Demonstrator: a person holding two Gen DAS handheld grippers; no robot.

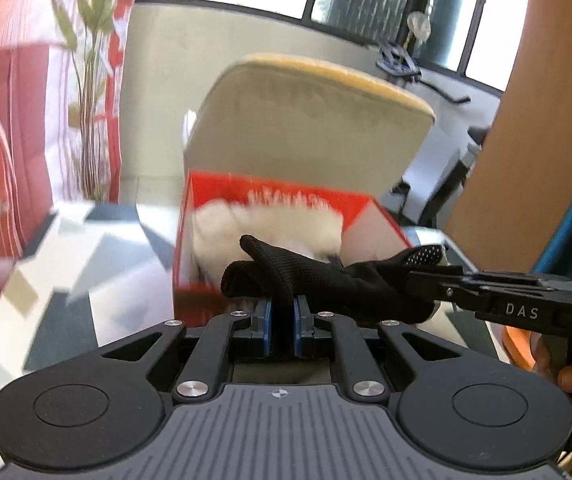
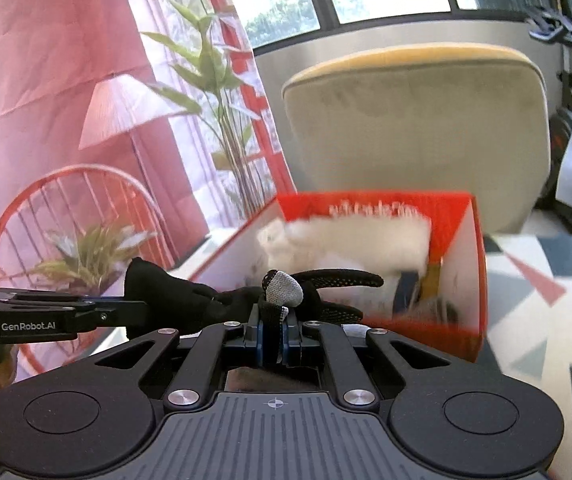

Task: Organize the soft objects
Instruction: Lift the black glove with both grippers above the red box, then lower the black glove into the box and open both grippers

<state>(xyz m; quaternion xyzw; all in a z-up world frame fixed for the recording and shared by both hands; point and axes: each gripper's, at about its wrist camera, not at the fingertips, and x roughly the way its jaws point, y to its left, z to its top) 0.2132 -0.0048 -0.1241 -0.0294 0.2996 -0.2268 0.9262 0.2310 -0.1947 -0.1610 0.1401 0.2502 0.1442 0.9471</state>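
A black knit glove (image 1: 326, 276) hangs stretched between both grippers, just in front of an open red cardboard box (image 1: 270, 196). My left gripper (image 1: 282, 312) is shut on the glove's cuff end. My right gripper (image 1: 410, 280) comes in from the right and pinches the dotted finger end. In the right wrist view, the right gripper (image 2: 274, 320) is shut on a grey-tipped finger of the glove (image 2: 206, 300), and the left gripper (image 2: 142, 309) holds the other end from the left. A white fluffy thing (image 2: 358, 240) lies inside the box (image 2: 462, 280).
The box stands on a table with a cloth of grey, white and pink triangles (image 1: 66, 280). A beige padded chair (image 1: 310, 128) is right behind it. A leafy plant (image 2: 214, 92), a red curtain and a red wire chair (image 2: 74, 216) stand to the left.
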